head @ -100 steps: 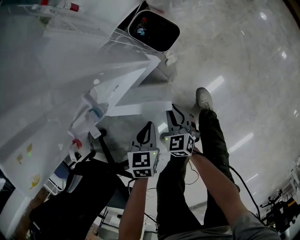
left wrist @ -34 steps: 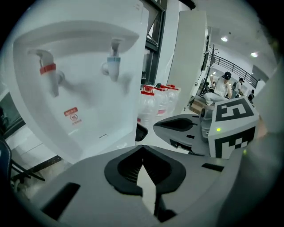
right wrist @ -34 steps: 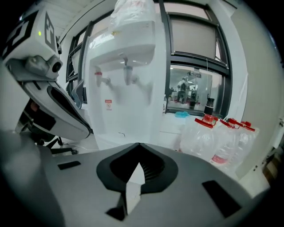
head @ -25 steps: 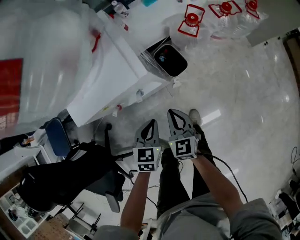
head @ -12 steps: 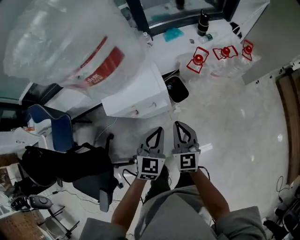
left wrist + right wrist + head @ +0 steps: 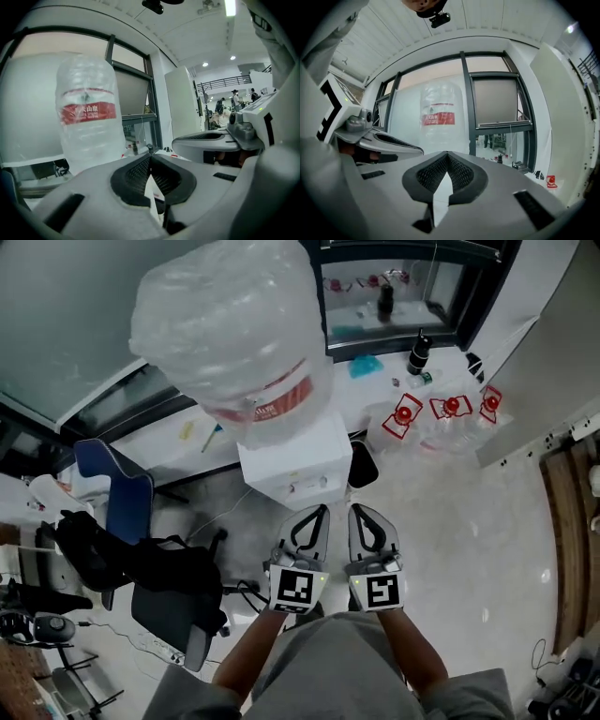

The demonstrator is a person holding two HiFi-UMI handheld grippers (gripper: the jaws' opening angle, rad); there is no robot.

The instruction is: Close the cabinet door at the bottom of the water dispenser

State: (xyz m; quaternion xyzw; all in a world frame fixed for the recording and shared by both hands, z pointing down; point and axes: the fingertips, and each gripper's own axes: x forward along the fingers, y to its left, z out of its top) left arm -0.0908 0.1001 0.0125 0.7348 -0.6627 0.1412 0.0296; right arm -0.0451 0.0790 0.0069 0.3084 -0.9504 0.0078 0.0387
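Currently both tools are running empty. The left gripper (image 6: 320,512) is sitting with its jaws fully together, pads meeting, nothing between them. The right gripper (image 6: 355,511) is doing the same: jaws pressed together, holding nothing. The two are hanging side by side, close but apart, tips pointing the same way.

The water dispenser (image 6: 295,468) is standing just ahead of both sets of tips, its white top facing the head camera. The water jug (image 6: 230,343) with the red label is sitting on top of it; in the gripper views it is rising ahead of the jaws, left of centre for the left tool and roughly centred for the right.

The cabinet door at the dispenser's bottom is hiding below the body, under the tips; I cannot tell how it is standing.

An office chair (image 6: 117,495) is standing off to the left gripper's side. Red-capped jugs (image 6: 403,415) are lying ahead-right of the right gripper.
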